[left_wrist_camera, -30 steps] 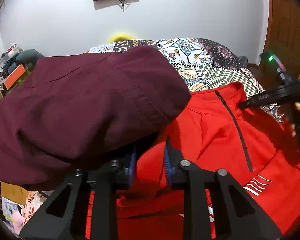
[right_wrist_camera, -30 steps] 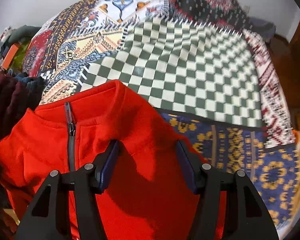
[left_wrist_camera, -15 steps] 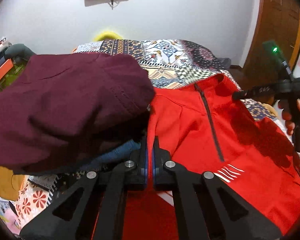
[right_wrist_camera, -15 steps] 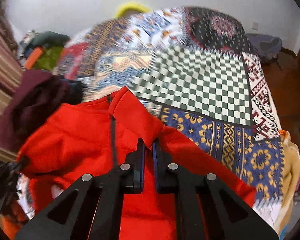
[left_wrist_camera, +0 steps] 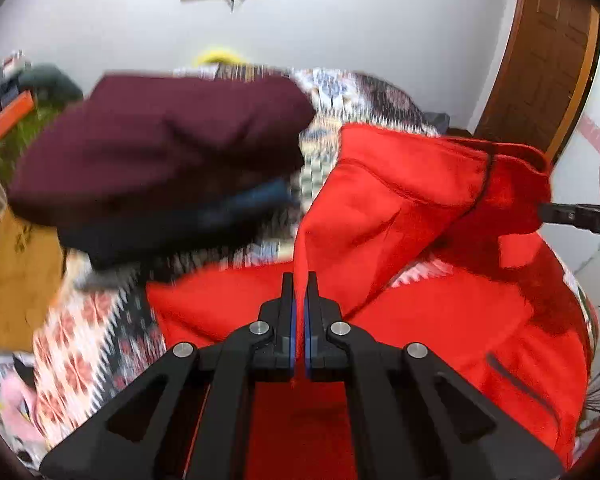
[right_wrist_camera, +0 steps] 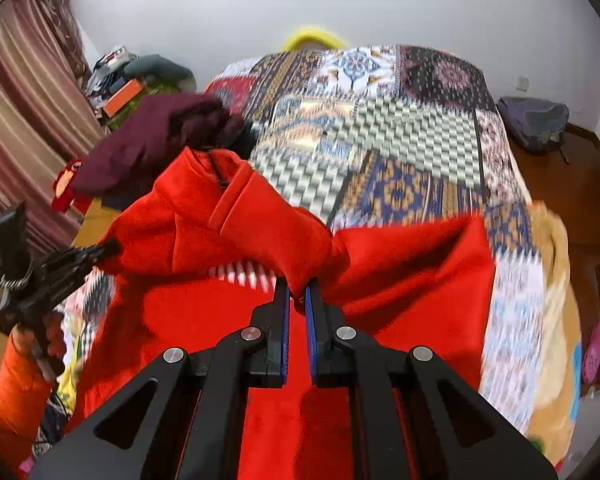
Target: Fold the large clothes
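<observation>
Left gripper jaws pinched tight on red jacket fabric; right gripper jaws likewise clamped on a bunched fold.

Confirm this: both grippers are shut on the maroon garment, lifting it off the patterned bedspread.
Wrong garment. Both the left gripper and the right gripper are shut on the red zip jacket, as each wrist view shows. The maroon garment sits untouched on a pile to the side. The bedspread is indeed patterned.

Both grippers, L & R, clamped tight, angled downward.
</observation>
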